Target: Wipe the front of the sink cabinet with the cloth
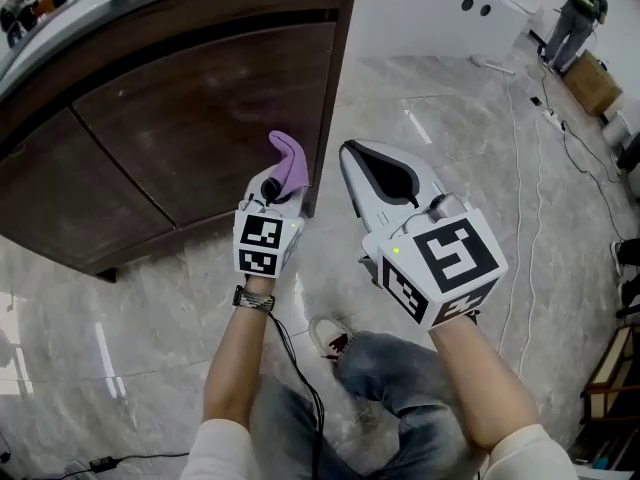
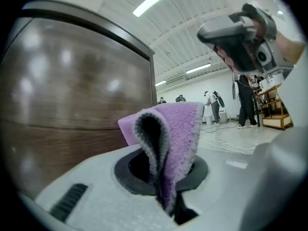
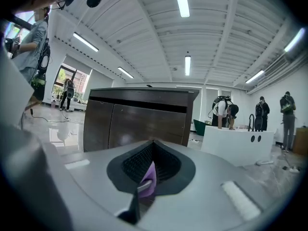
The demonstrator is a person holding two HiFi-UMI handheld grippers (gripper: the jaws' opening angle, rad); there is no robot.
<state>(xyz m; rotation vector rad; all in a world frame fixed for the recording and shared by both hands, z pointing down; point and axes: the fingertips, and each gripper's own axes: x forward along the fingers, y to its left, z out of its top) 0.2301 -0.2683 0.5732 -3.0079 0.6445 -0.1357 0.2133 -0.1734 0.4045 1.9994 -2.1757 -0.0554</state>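
The dark wood sink cabinet point(image 1: 200, 118) fills the upper left of the head view. My left gripper point(image 1: 274, 184) is shut on a folded purple cloth point(image 1: 290, 161), held just in front of the cabinet's right door, close to its right edge. In the left gripper view the cloth point(image 2: 175, 129) sticks up from the jaws beside the cabinet front point(image 2: 72, 105). To the right, my right gripper point(image 1: 349, 151) hovers over the floor, shut, apart from the cabinet. A sliver of purple point(image 3: 148, 182) shows in the gap behind its jaws; I cannot tell what it is.
A white counter unit point(image 1: 430, 13) stands right of the cabinet. Cables point(image 1: 530, 168) run across the glossy marble floor on the right, near a cardboard box point(image 1: 593, 83) and a standing person point(image 1: 575, 13). My own knees and a shoe point(image 1: 330, 333) are below the grippers.
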